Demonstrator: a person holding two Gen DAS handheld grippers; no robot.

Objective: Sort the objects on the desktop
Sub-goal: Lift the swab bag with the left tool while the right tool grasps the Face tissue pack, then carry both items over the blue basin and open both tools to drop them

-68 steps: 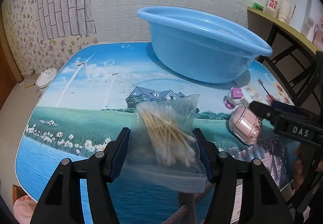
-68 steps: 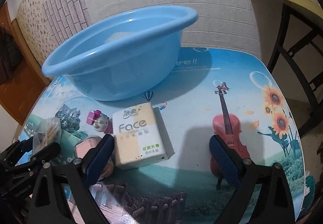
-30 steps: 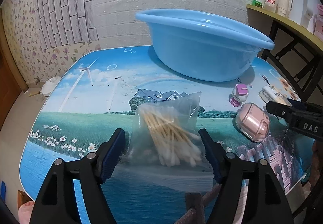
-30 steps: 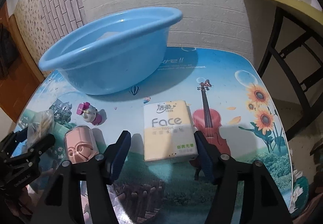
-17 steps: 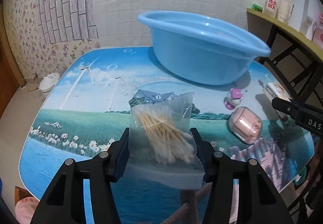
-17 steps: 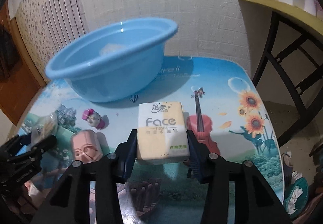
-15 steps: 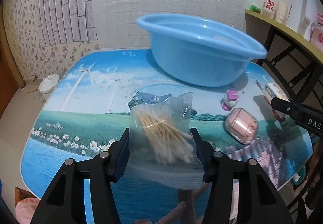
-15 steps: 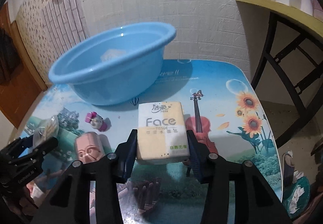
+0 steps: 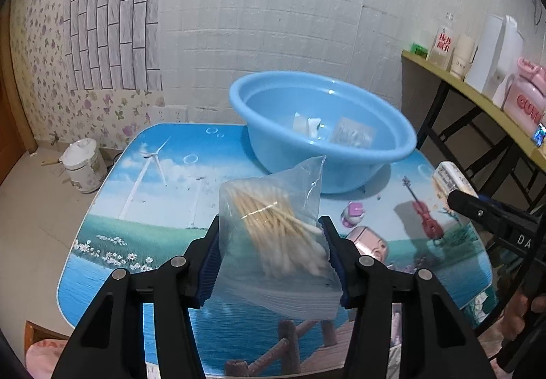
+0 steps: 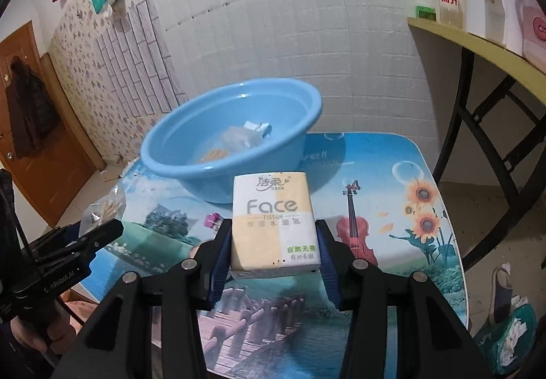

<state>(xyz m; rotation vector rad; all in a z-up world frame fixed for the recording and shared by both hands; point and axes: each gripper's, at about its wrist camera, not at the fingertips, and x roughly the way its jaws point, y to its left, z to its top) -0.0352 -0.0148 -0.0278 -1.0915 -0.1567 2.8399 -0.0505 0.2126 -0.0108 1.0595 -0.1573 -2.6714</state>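
Left claw (image 9: 271,257) grips swab bag (image 9: 273,235), right claw (image 10: 273,251) tissue pack (image 10: 274,225).

Two fisheye views, evenly and fairly brightly lit from overhead indoor light. Straight wall tile lines bow outward, and black vignetting fills the corners. The blue basin (image 9: 320,126) shows small white glints and casts a soft shadow on the glossy printed surface (image 9: 143,208). Focus is sharp centrally, slightly soft toward the edges
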